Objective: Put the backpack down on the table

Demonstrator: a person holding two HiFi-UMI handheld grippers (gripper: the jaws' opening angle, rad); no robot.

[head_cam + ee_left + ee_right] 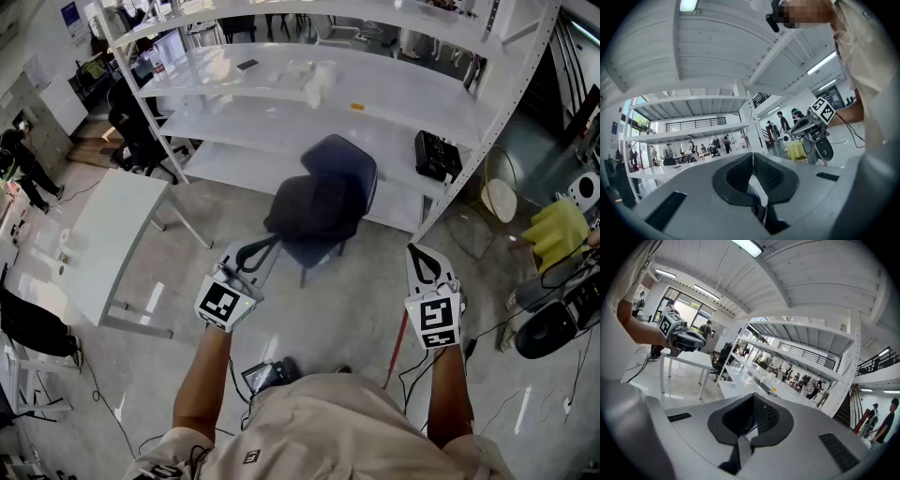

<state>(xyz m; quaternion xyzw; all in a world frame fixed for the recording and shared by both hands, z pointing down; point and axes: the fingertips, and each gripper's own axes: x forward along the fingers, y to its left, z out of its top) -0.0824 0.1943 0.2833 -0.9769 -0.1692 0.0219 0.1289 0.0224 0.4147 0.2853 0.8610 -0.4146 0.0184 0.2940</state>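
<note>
The backpack point(314, 208) is not yet in hand: it sits slumped on a chair point(349, 161) in front of the shelves point(375, 89), well apart from the desk point(112, 230) off to the left. The left gripper point(267, 244) is closed on nothing, its tip near the bag's lower edge, and the right gripper point(415, 251) is likewise closed and empty, further out to the side. The main risk is probably a poor hold. The bag looks like soft black fabric, rounded and sagging, so a pinch on loose cloth rather than on a strap or handle could let it slide free on the way over. The chair may also shift or turn if it is pushed while the gripper reaches in. Cables point(487, 328) trail over the glossy grey floor point(356, 309), which could trip the carry. A swinging bag might knock the desk's thin legs or land half off its smooth, flat white top. The chair is dark blue and padded, with a curved back; the shelves are shiny white.
</note>
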